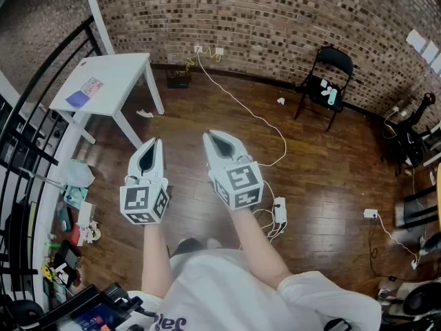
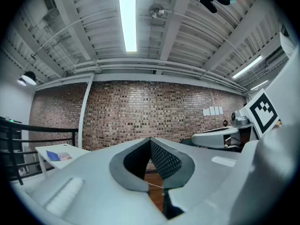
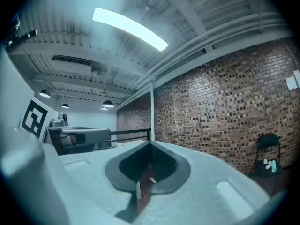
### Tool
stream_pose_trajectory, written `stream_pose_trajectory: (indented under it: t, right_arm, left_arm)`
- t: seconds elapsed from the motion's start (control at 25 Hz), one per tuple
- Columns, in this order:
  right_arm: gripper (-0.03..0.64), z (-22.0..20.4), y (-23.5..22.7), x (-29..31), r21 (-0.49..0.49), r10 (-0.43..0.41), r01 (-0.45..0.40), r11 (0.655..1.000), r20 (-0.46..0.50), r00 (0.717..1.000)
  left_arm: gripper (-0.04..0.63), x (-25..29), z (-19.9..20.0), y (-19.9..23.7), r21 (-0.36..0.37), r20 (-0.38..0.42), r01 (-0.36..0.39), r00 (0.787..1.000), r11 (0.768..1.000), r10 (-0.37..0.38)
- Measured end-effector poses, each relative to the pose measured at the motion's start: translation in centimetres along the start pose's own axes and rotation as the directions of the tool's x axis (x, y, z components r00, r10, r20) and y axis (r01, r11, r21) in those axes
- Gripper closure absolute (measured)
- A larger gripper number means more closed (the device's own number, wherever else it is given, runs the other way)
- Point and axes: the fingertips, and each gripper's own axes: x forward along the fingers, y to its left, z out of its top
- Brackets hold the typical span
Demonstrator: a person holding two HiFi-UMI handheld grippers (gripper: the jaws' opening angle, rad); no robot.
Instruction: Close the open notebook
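Observation:
The notebook [image 1: 85, 92] lies flat on a small white table [image 1: 127, 64] at the far left, with a purple part and a pinkish part showing. It also appears small at the left edge of the left gripper view, as the notebook [image 2: 59, 155]. My left gripper [image 1: 153, 142] and right gripper [image 1: 209, 136] are held side by side in mid-air over the wooden floor, well short of the table and to its right. Both point level toward the brick wall. Their jaws meet at the tips with nothing between them, as seen on the left gripper [image 2: 150, 139] and the right gripper [image 3: 150, 143].
A black railing [image 1: 31, 109] curves along the left beside the table. A black folding chair [image 1: 329, 81] stands at the back right by the brick wall. A white cable [image 1: 255, 116] runs across the floor to a power strip [image 1: 280, 211]. Clutter sits at lower left [image 1: 72, 205].

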Motion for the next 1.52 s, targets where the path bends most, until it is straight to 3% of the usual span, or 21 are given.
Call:
stream_pose_trajectory:
  t: [0.2, 0.36, 0.68, 0.92, 1.28, 1.52]
  right_arm:
    - [0.626, -0.9, -1.8, 1.5, 0.012, -0.016, 0.016, 1.0, -0.006, 1.0]
    - [0.626, -1.0, -2.3, 5.2, 0.002, -0.009, 0.009, 1.0, -0.007, 1.0]
    - [0.626, 0.7, -0.7, 18.3, -0.049, 0.033, -0.033, 0.998, 0.007, 0.999]
    - [0.626, 2.4, 1.6, 27.1, -0.099, 0.097, -0.097, 0.99, 0.0, 0.995]
    - [0.626, 2.1, 1.5, 36.9, -0.065, 0.154, -0.155, 0.986, -0.022, 0.988]
    - [0.626, 1.3, 0.9, 46.0, -0.014, 0.282, -0.283, 0.959, -0.017, 0.959]
  left_arm:
    - [0.58, 2.5, -0.8, -0.1, -0.003, -0.005, 0.024, 1.0, 1.0, -0.024]
    - [0.58, 5.0, -1.7, 2.5, -0.004, -0.013, 0.015, 1.0, 1.0, -0.016]
    - [0.58, 11.4, -0.9, 13.3, -0.016, 0.025, -0.017, 1.0, 1.0, 0.018]
    - [0.58, 15.2, 0.9, 20.7, -0.079, 0.061, -0.046, 0.997, 0.996, 0.051]
    - [0.58, 19.2, -0.4, 29.2, -0.089, 0.036, -0.147, 0.988, 0.985, 0.15]
    - [0.58, 23.8, -1.1, 35.3, -0.051, 0.029, -0.268, 0.963, 0.962, 0.269]
